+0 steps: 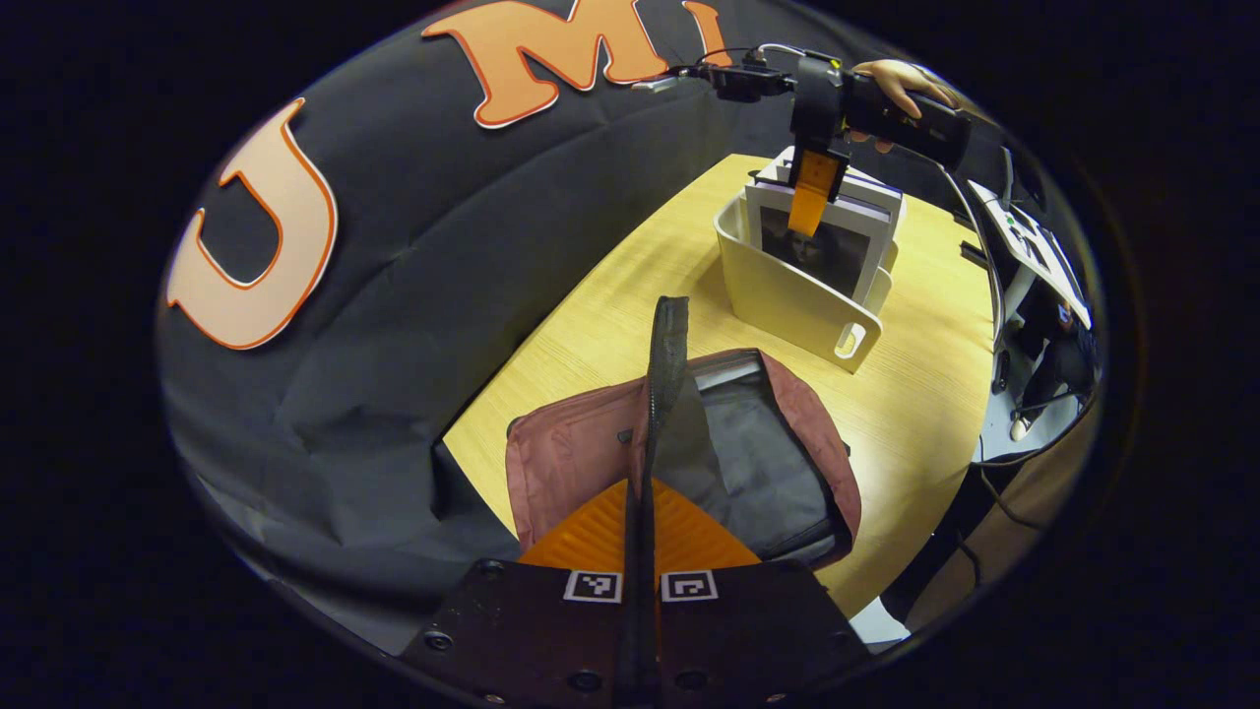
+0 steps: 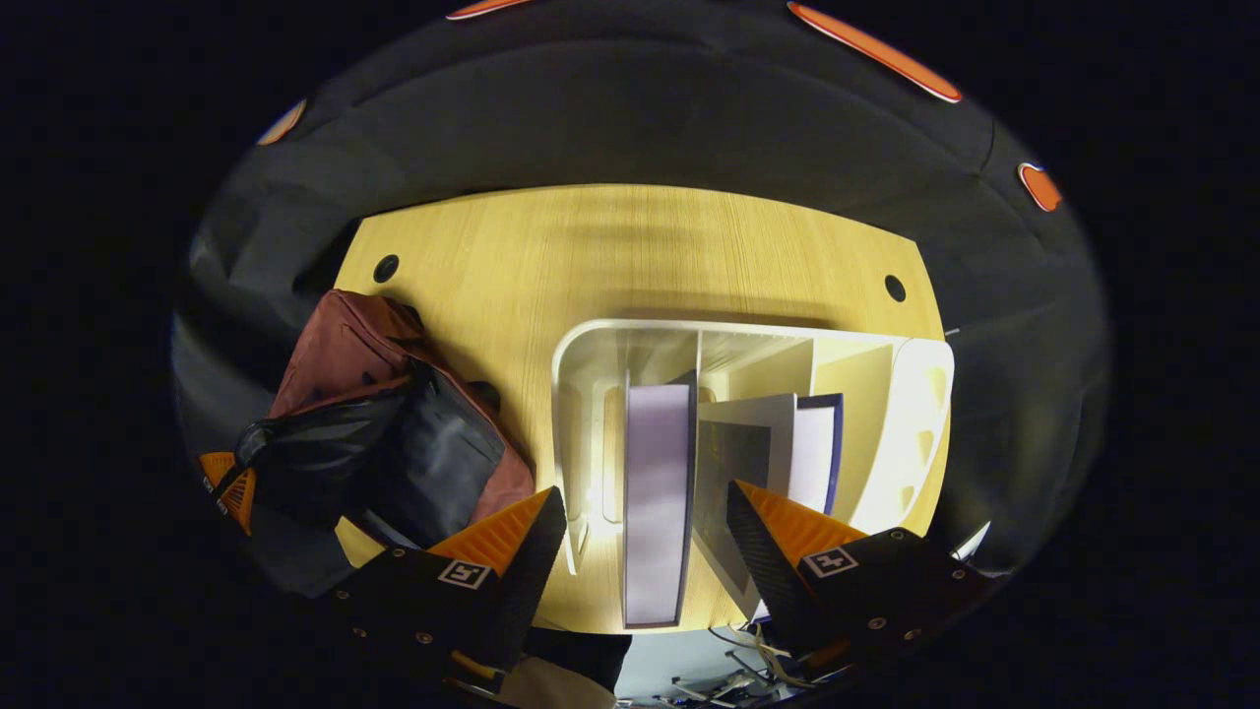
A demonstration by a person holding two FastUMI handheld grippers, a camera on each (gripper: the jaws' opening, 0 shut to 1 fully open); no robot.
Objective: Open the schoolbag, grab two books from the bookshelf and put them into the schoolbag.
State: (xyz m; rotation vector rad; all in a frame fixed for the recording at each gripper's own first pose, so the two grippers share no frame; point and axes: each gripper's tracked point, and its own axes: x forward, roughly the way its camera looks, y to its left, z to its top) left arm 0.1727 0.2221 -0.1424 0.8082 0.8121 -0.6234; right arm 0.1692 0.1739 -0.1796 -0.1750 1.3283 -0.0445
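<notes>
The maroon schoolbag (image 1: 581,443) lies open on the wooden table (image 1: 610,295), its grey lining showing. My left gripper (image 1: 642,487) is shut on the black band at the bag's opening (image 1: 667,345) and holds it up. The white bookshelf (image 1: 787,295) stands farther back with upright books (image 1: 822,251). My right gripper (image 1: 809,212) hangs over it. In the right gripper view that gripper (image 2: 645,489) is open straight above the bookshelf (image 2: 591,345), its fingers either side of a thick book (image 2: 657,551). Two thinner books (image 2: 815,443) stand to its right. The schoolbag (image 2: 345,354) and my left gripper (image 2: 231,487) are at the left.
A hand (image 1: 901,79) holds the right gripper. Beyond the table's right edge are a white device (image 1: 1034,246) and cables near the floor. Black cloth walls close the table's far side. Two round holes (image 2: 386,268) (image 2: 894,288) sit near the table's back corners.
</notes>
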